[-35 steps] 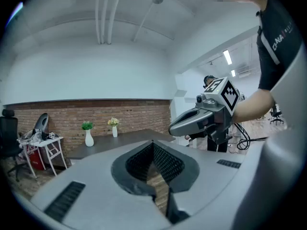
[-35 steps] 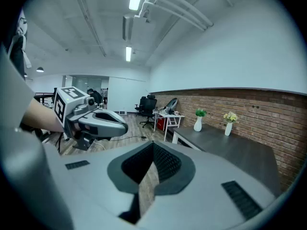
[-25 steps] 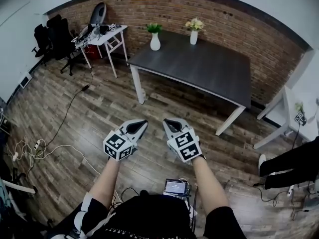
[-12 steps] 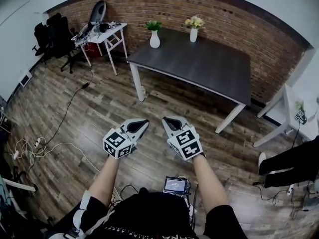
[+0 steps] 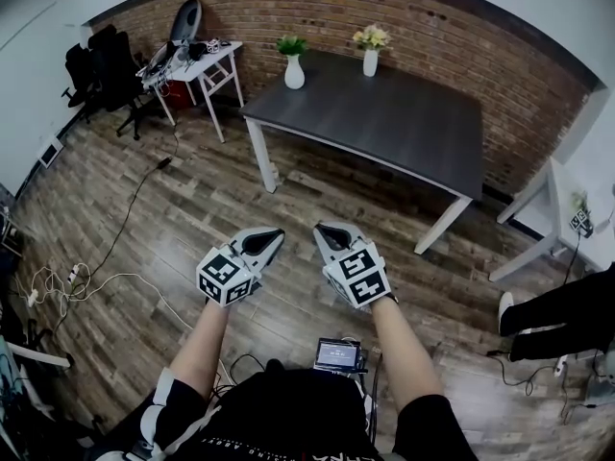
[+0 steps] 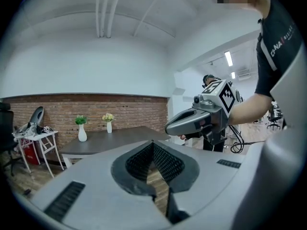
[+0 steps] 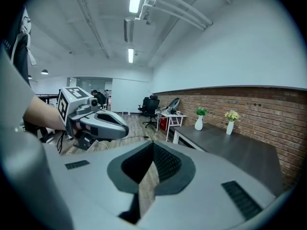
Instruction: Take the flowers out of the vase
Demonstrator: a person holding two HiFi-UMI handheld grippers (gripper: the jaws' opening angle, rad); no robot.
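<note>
We are holding the left hand-held gripper [image 5: 277,233] and the right hand-held gripper [image 5: 321,230] over the floor [image 5: 192,209], both fully closed and empty. The flowers [image 5: 372,36] are standing in the vase [image 5: 370,63] at the counter's [image 5: 384,128] far edge, stems vertical, blooms pointing up.

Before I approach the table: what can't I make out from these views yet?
- Yellow flowers and green plant: too small in every view to count stems.
- Clutter on the small white table: head view, too small to name.
- Object on the right-hand white table: head view, tiny, near the edge.
- Screen at the person's waist: head view, unreadable.
</note>
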